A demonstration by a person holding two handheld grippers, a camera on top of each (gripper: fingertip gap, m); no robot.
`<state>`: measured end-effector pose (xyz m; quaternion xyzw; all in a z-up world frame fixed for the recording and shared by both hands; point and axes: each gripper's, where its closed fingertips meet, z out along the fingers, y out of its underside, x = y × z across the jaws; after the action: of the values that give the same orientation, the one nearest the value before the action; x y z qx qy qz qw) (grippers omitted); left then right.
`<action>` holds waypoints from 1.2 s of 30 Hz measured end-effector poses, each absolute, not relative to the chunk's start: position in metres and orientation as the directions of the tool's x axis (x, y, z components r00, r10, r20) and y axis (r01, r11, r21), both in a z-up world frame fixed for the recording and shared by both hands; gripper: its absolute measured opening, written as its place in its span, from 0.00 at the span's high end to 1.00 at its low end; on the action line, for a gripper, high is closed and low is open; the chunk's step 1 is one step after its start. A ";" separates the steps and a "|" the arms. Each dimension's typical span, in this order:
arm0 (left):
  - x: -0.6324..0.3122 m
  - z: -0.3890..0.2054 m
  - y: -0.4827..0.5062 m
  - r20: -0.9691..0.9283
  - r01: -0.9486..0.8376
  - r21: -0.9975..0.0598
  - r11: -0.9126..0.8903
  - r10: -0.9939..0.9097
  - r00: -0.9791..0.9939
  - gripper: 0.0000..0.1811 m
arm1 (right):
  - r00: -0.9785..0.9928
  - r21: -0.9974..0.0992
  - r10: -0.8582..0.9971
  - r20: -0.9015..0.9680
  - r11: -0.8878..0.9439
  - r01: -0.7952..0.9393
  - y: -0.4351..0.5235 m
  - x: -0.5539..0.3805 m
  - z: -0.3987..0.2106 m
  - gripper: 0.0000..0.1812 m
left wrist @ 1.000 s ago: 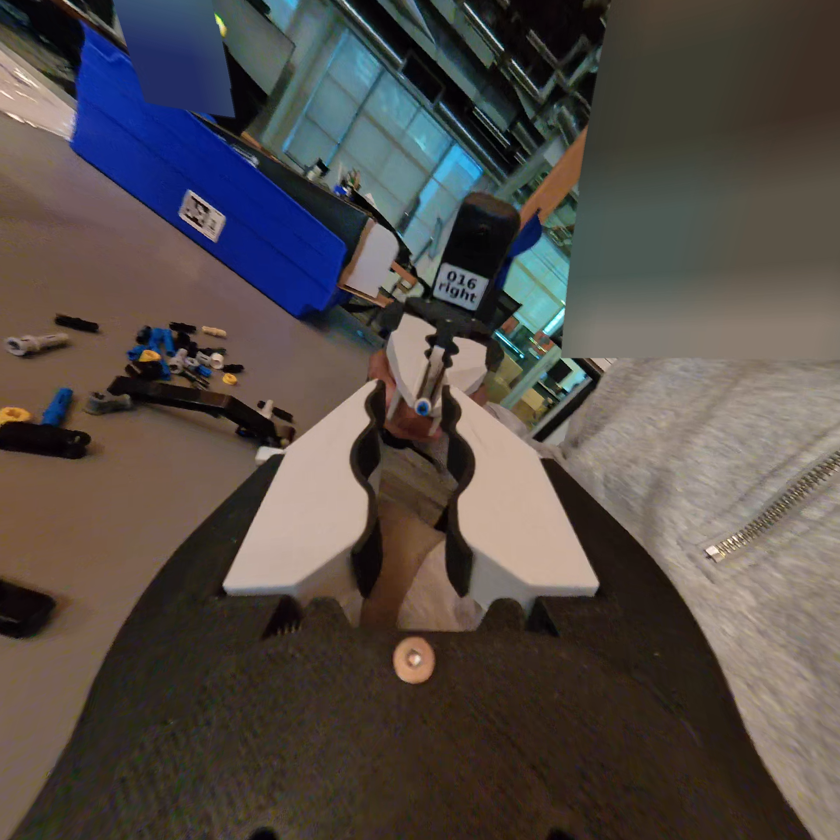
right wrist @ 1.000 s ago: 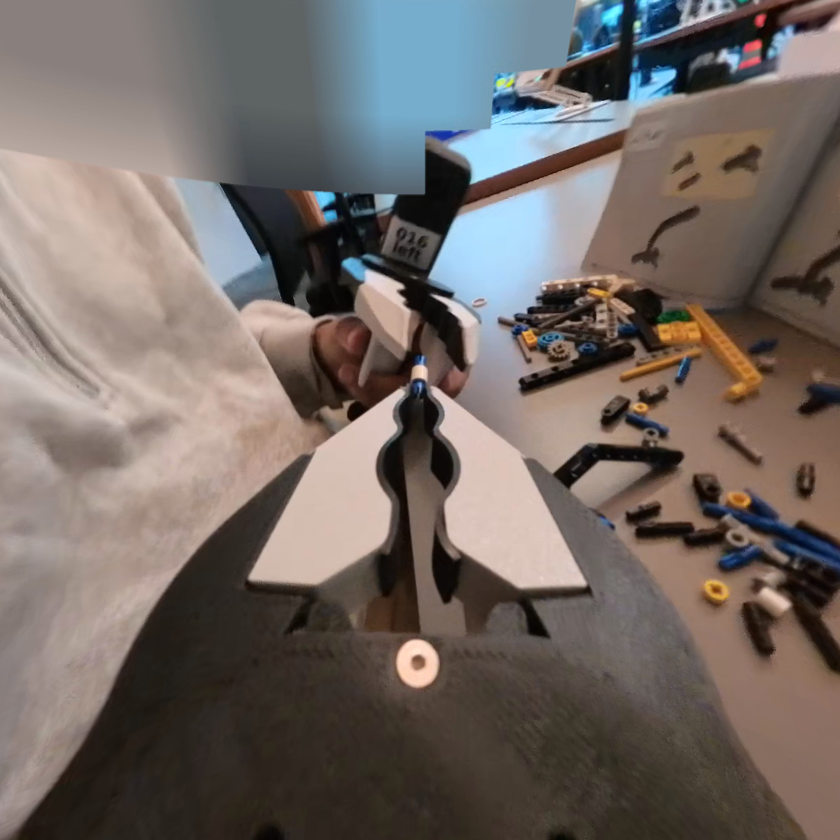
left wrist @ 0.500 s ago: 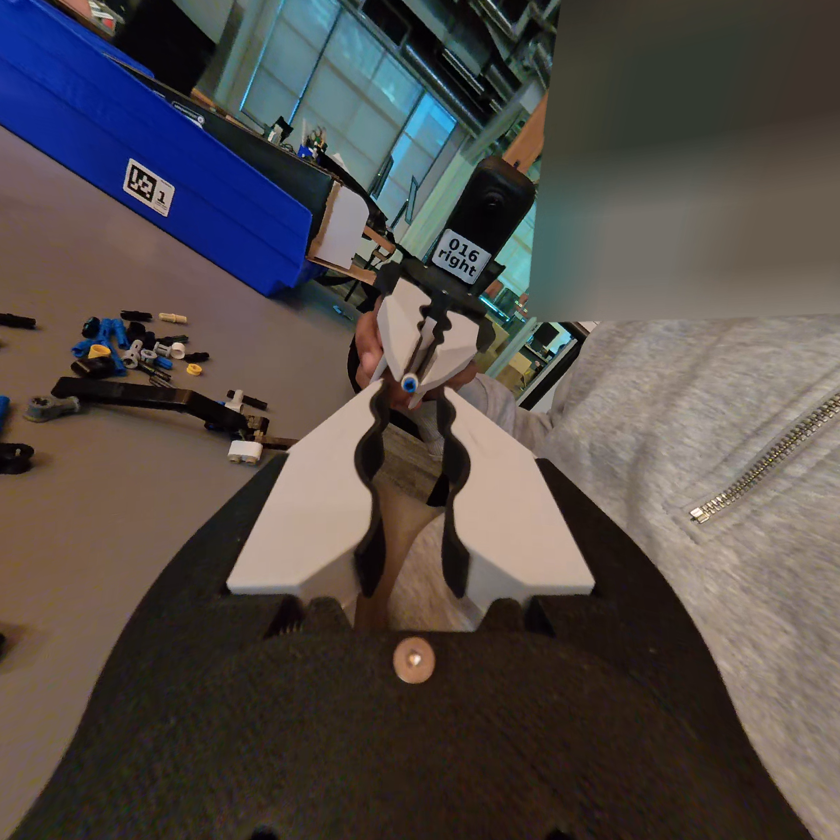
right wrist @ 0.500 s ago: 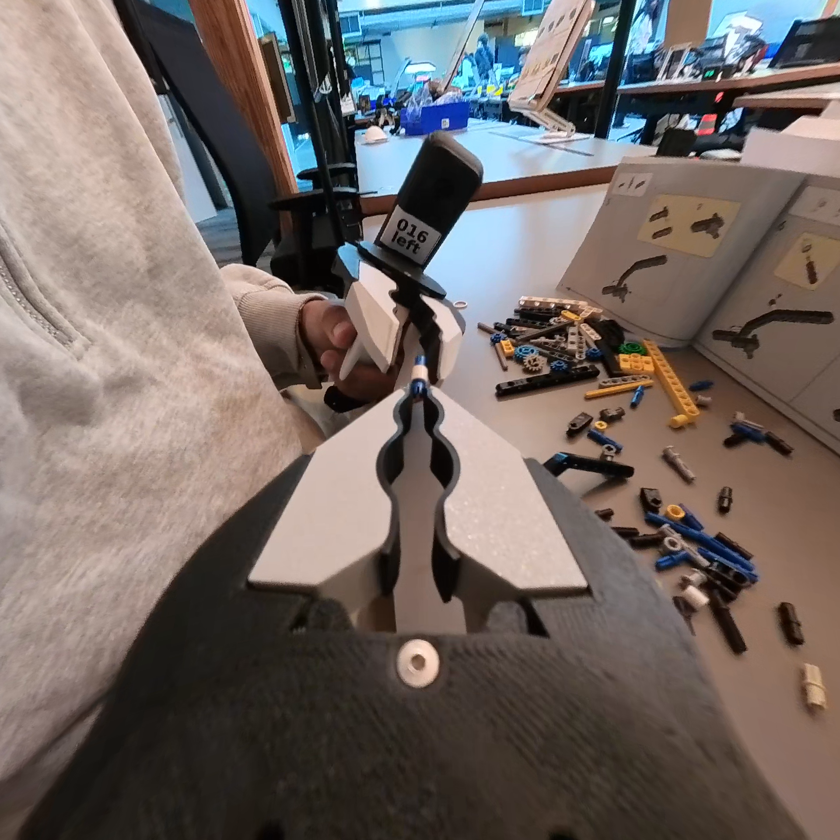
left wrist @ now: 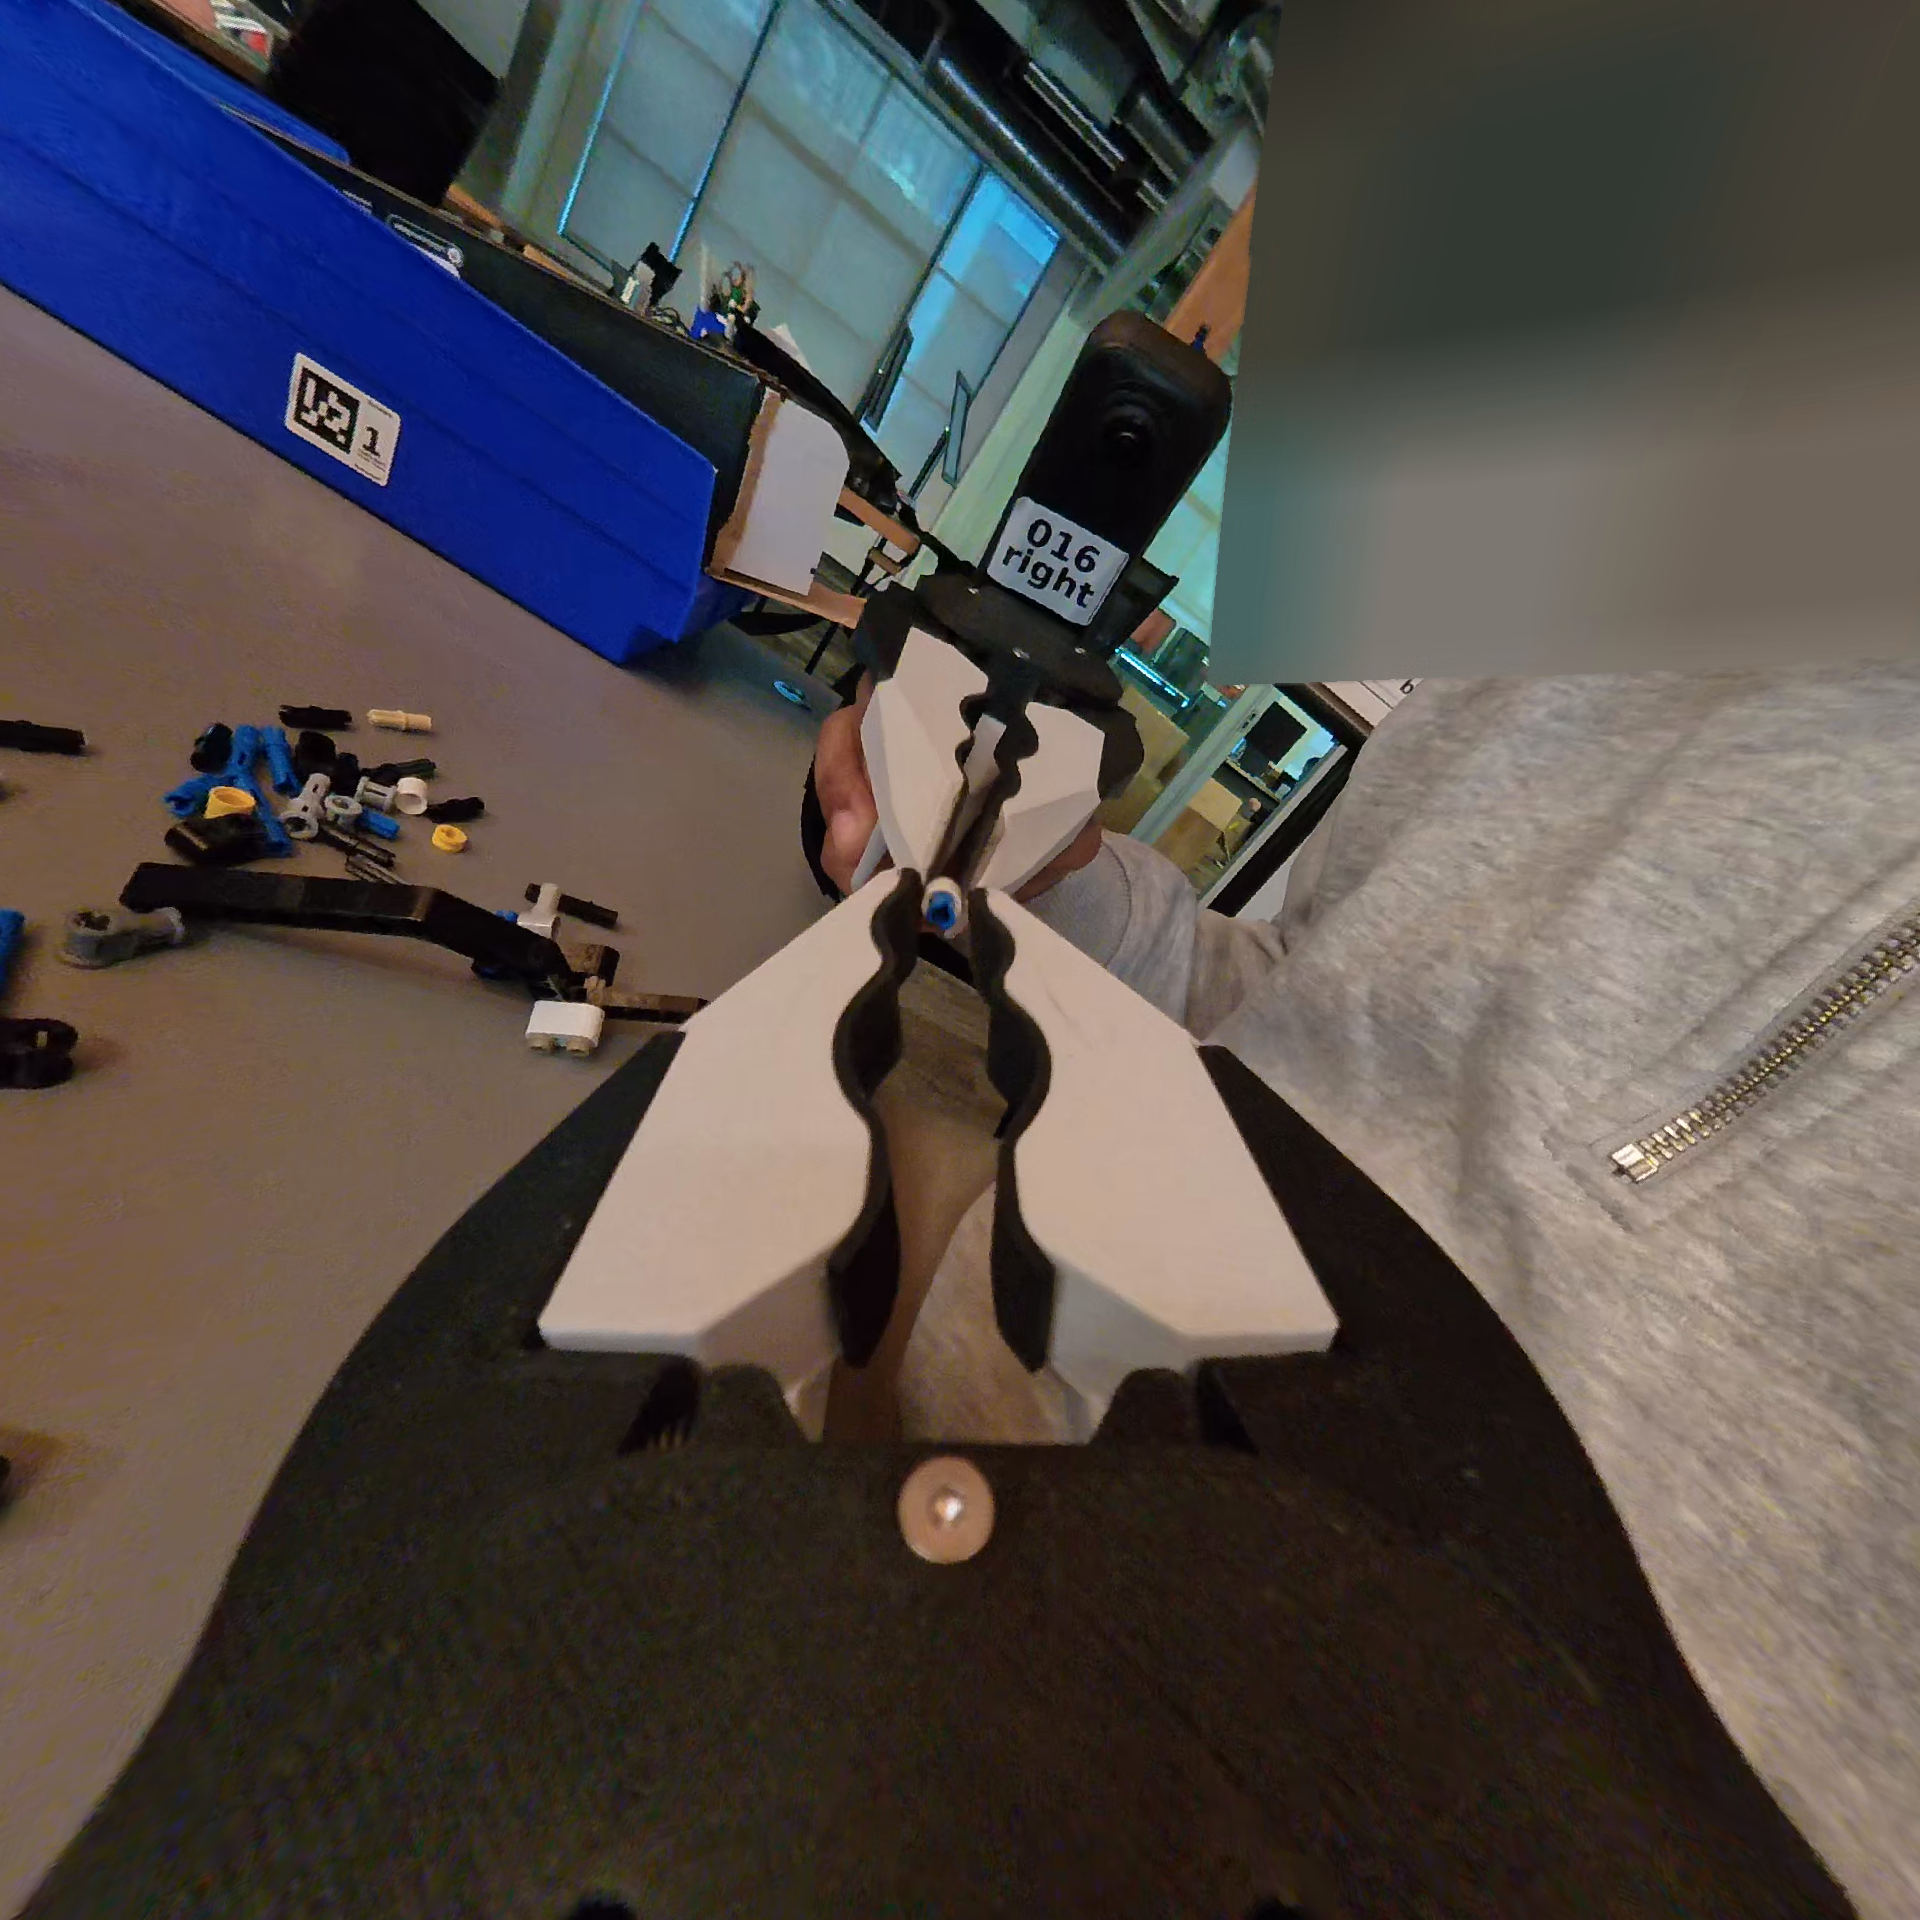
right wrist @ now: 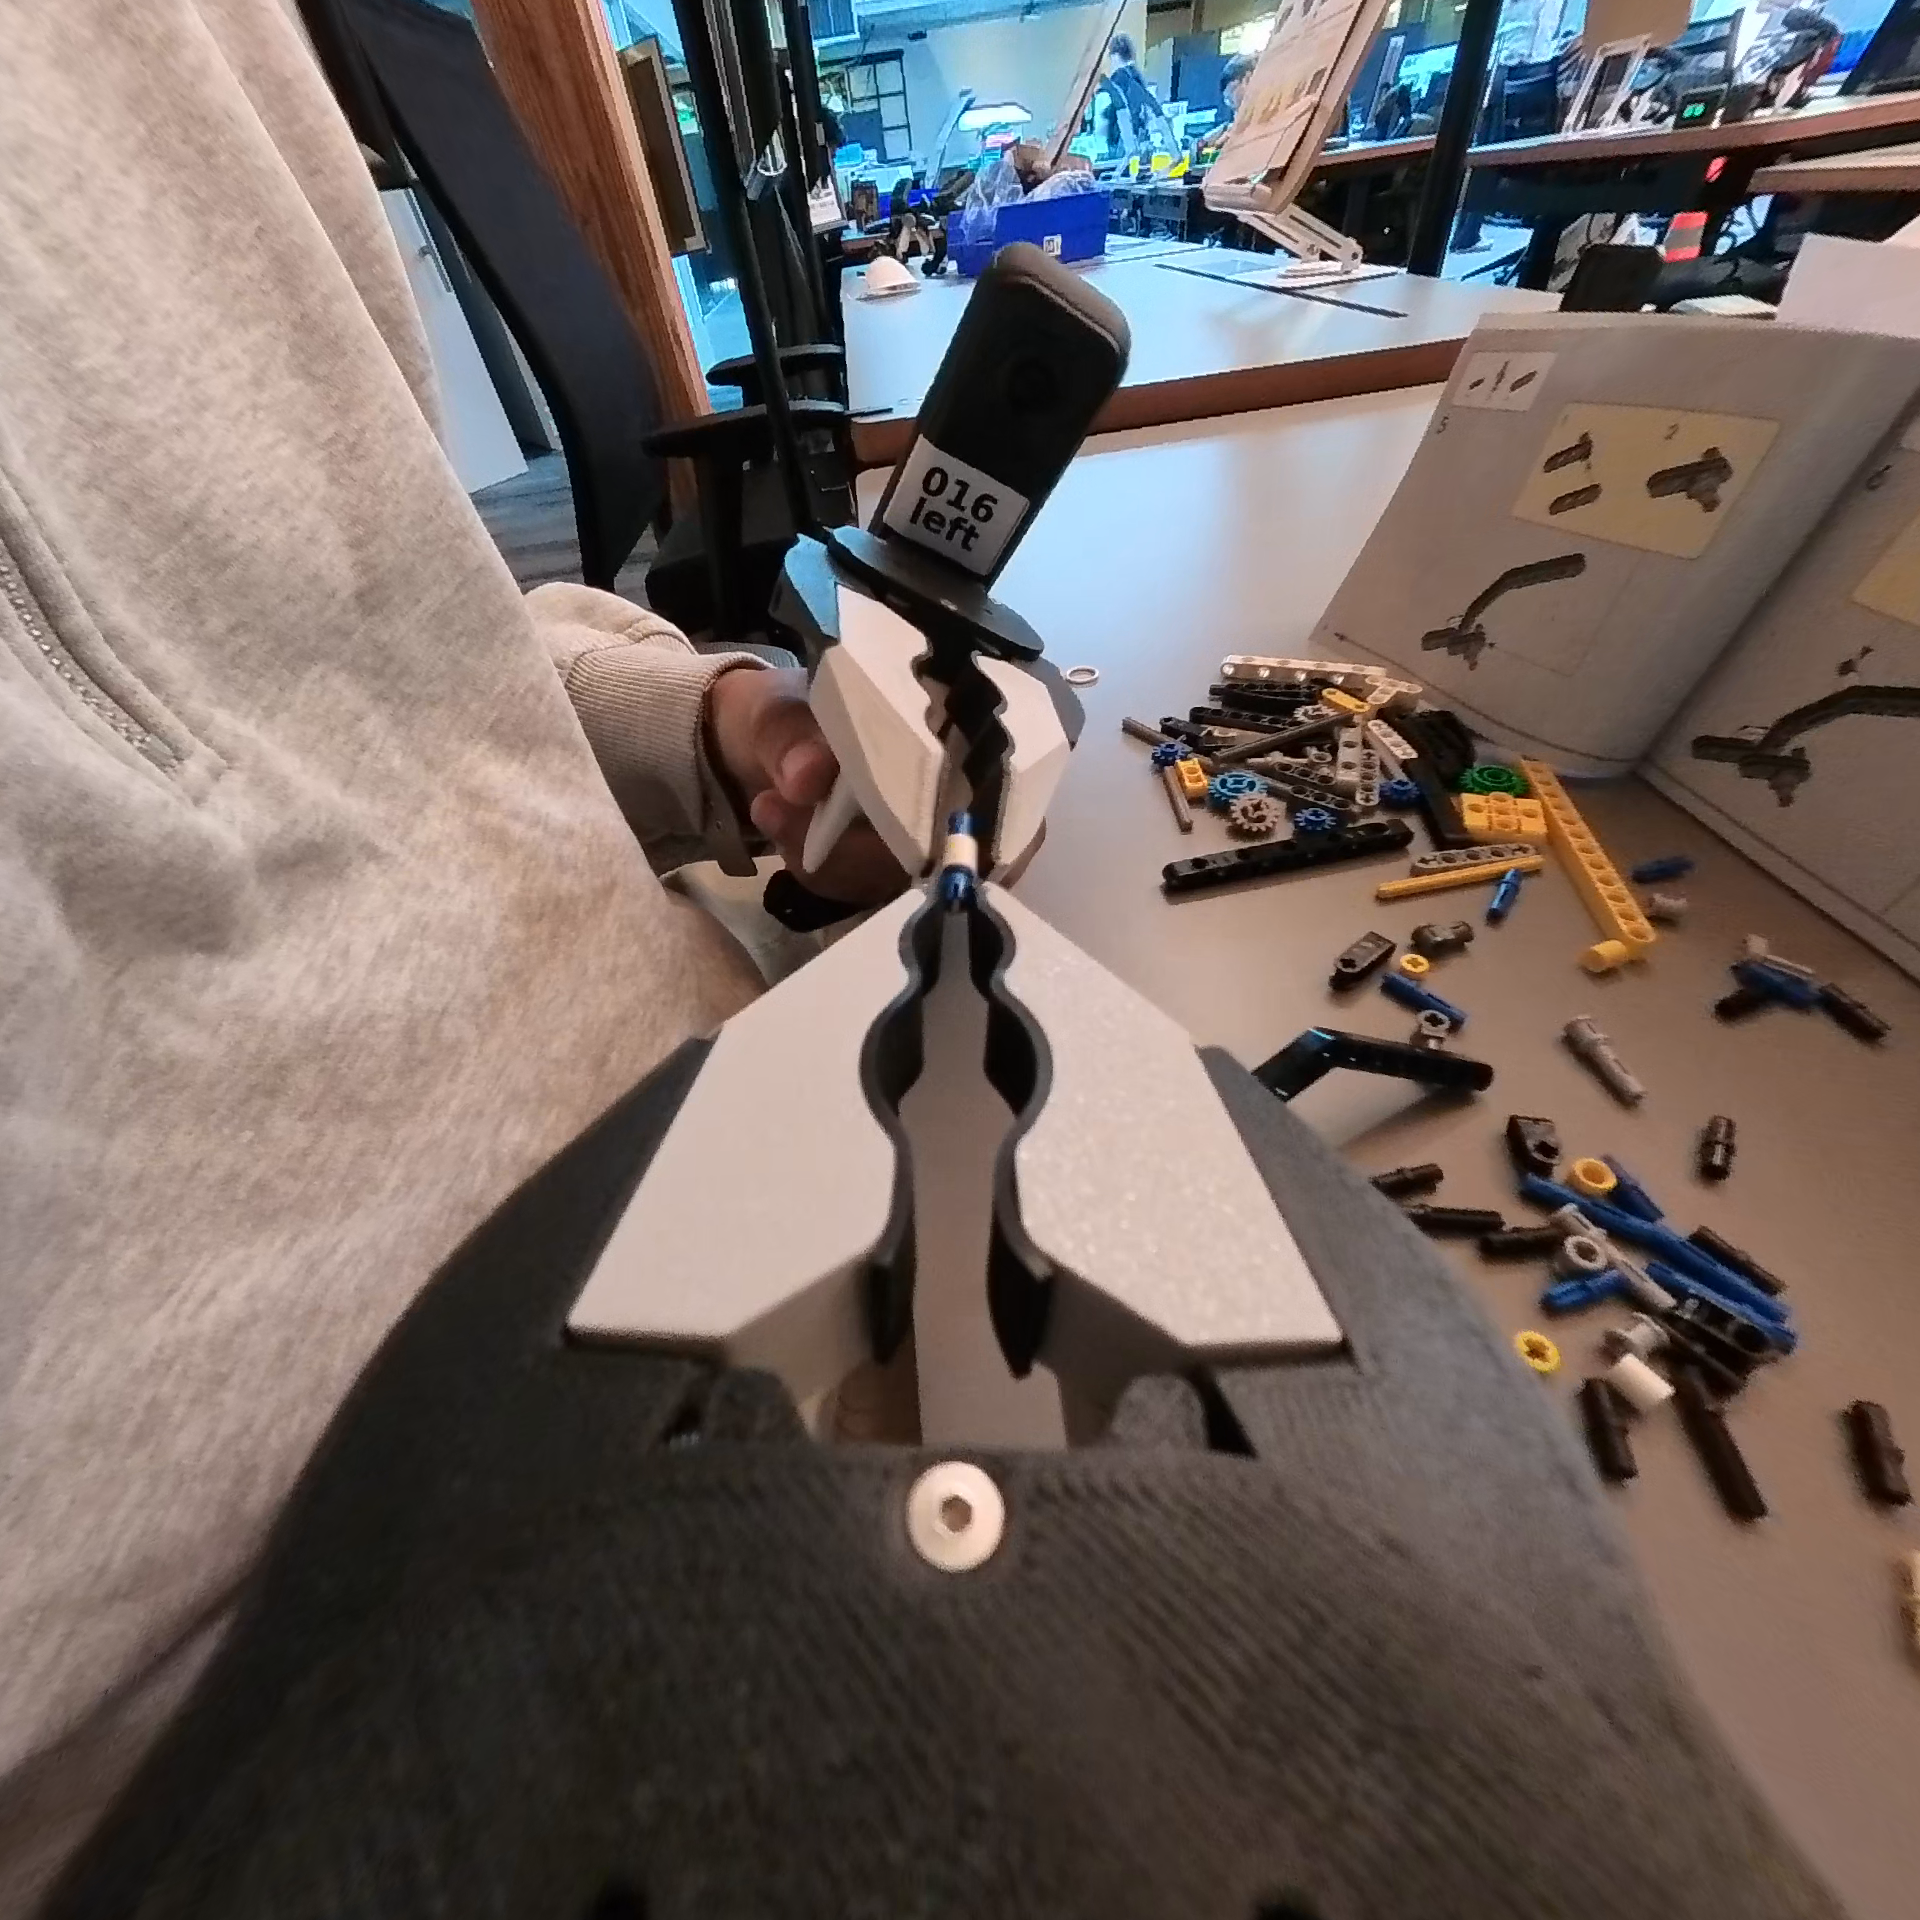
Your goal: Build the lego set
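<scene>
My right gripper (right wrist: pixel 957 906) is shut on a small blue pin with a white sleeve (right wrist: pixel 959 860), which sticks out forward past its tips. My left gripper (left wrist: pixel 942 906) faces it tip to tip, held in the air in front of the person's grey hoodie. The left's fingers stand slightly apart, and the blue end of the pin (left wrist: pixel 941 921) sits between their tips. The right gripper (left wrist: pixel 961 831) shows head-on in the left wrist view, and the left gripper (right wrist: pixel 961 821) shows head-on in the right wrist view. Whether the left's pads touch the pin is unclear.
Loose black, blue, yellow and grey pieces (right wrist: pixel 1621 1247) lie on the grey table, with a yellow beam (right wrist: pixel 1579 862) and an open instruction booklet (right wrist: pixel 1621 540) behind. A black beam assembly (left wrist: pixel 343 909) lies left, in front of a blue bin (left wrist: pixel 436 343). A grey hoodie (left wrist: pixel 1558 1039) fills the side.
The two grippers have closed the distance between them. The pin's blue end, earlier ahead of the left fingertips, now sits between them. The left's finger gap looks unchanged.
</scene>
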<state>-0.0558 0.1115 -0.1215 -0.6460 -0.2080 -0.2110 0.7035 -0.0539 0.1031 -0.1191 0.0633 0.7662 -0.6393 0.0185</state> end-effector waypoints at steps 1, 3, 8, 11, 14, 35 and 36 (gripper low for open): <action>-0.056 -0.122 0.112 0.565 0.566 -0.821 0.075 -0.026 0.824 0.97 | -0.991 -0.977 0.072 -0.109 0.175 0.120 0.103 -0.054 -0.120 0.99; -0.056 -0.122 0.112 0.564 0.564 -0.823 0.074 -0.023 0.825 0.97 | -0.991 -0.977 0.073 -0.108 0.175 0.119 0.103 -0.055 -0.121 0.99; -0.056 -0.122 0.112 0.567 0.567 -0.820 0.076 -0.028 0.824 0.97 | -0.992 -0.979 0.081 -0.100 0.170 0.113 0.103 -0.057 -0.123 0.99; -0.056 -0.122 0.112 0.568 0.568 -0.820 0.075 -0.027 0.823 0.97 | -0.991 -0.979 0.079 -0.109 0.165 0.120 0.103 -0.059 -0.125 0.99; -0.056 -0.122 0.112 0.565 0.565 -0.822 0.073 -0.026 0.825 0.97 | -0.989 -0.979 0.075 -0.124 0.155 0.134 0.103 -0.061 -0.125 0.99; -0.061 -0.121 0.112 0.561 0.558 -0.824 0.101 0.004 0.828 0.97 | -0.976 -0.972 0.081 -0.201 0.112 0.209 0.103 -0.068 -0.126 0.99; -0.062 -0.121 0.112 0.561 0.557 -0.824 0.102 0.006 0.828 0.97 | -0.976 -0.971 0.083 -0.201 0.113 0.210 0.103 -0.069 -0.127 0.99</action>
<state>-0.0617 0.1116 -0.1211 -0.6411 -0.2196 -0.1944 0.7092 -0.0688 0.1031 -0.1266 0.0982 0.7443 -0.6589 0.0481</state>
